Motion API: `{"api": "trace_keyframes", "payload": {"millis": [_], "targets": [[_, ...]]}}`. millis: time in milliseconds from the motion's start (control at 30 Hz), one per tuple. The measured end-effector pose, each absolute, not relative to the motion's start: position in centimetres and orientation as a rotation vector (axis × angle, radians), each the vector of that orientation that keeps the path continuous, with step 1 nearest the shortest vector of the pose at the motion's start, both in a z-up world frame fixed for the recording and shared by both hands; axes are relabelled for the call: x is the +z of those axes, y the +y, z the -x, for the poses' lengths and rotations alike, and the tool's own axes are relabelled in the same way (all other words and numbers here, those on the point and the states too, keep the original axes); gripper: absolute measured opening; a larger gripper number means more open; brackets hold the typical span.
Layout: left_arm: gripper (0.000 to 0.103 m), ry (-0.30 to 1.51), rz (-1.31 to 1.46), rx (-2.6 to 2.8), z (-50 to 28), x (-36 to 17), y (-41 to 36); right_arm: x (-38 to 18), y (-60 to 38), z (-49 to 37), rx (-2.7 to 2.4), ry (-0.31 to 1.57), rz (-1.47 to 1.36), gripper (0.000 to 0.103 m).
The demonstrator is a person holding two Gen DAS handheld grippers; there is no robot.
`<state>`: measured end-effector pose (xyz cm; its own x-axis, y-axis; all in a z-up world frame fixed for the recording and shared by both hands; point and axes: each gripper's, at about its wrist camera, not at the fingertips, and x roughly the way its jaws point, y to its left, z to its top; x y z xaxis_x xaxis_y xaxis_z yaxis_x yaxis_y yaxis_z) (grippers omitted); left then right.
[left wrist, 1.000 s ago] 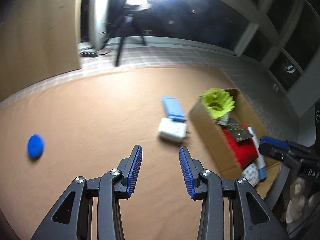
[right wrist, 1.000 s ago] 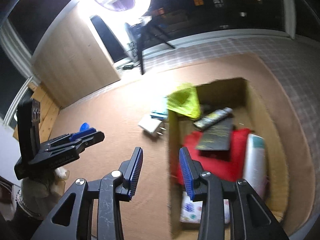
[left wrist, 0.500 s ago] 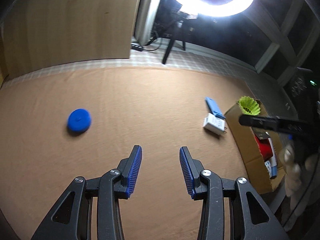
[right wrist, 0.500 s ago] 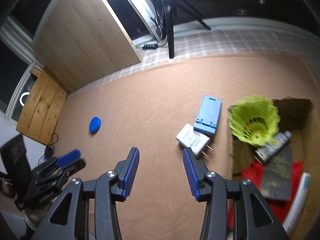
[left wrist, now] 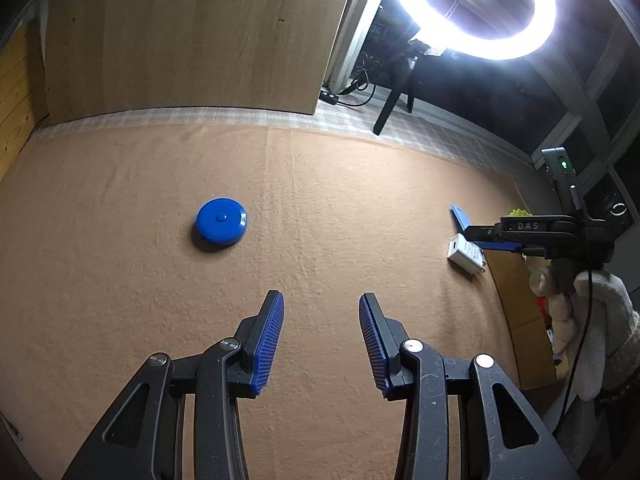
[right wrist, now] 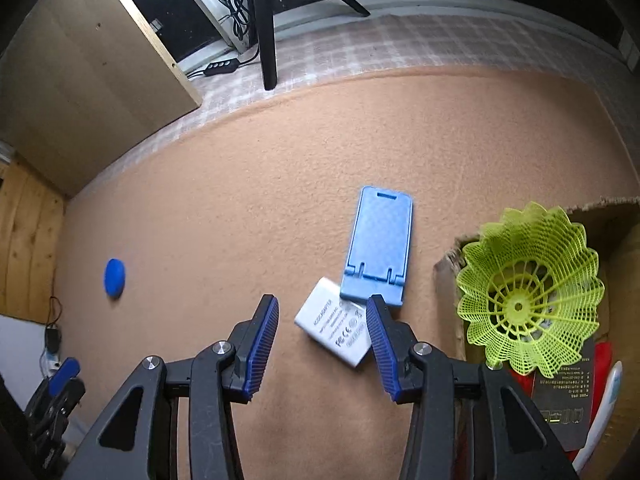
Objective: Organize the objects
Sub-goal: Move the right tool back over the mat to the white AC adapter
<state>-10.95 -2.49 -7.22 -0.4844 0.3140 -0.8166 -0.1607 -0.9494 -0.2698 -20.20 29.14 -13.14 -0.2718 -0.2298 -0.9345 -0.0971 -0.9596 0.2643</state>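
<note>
Both tools empty. Left gripper (left wrist: 321, 340) part-open, nothing betw. pads, aimed down at bare carpet (left wrist: 120, 280); blue round disc (left wrist: 221, 226) ahead and to its left, well apart, lying flat and alone, prob. this hand's target given the heading. Right gripper (right wrist: 322, 348) jaws just been opening, gap now part-wide, nothing clamped; white charger (right wrist: 336, 330) lying flat on carpet beneath, seen betw. the pads but not pressed, so prob. being lined up for a pick. Blue phone stand (right wrist: 379, 246) flat, its near edge touching or overlapping charger's far corner; can't tell which lies on top. Risk: dragging stand along w/ charger. Cardboard box (right wrist: 446, 264) just right of both, already holding yellow-green shuttlecock (right wrist: 528, 292), red item, dark packet, so likely the drop spot; three loose things left outside it. Ring light on tripod beyond carpet edge. Next: lower, square pads across charger's short sides.
</note>
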Motion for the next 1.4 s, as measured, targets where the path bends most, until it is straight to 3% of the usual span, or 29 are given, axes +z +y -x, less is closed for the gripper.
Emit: {"api": "trace_keyframes", "payload": {"millis": [333,667,867,1000,1400], "targets": [[0.042,-0.235,1.417,2.474,11.0,-7.6,-3.2,-13.2,28.9,20.2,-2.463,-0.473,-1.901,0.047],[0.042,-0.254,1.418,2.470,10.9,-7.7,-4.0,-13.6,27.6,21.1,-2.503,-0.365,-1.935,0.052],[0.042,-0.263,1.418,2.472,10.4,-7.8,-4.6,-13.3,26.5,20.5,-2.349,-0.496,-1.893,0.053],[0.042,-0.272,1.417,2.480,10.2,-7.7,-4.9,-12.2,26.9,20.0,-2.448,-0.441,-1.865,0.053],[0.042,-0.300,1.401,2.477,9.8,-7.7,-5.5,-13.2,29.0,18.9,-2.486,-0.515,-1.965,0.053]]}}
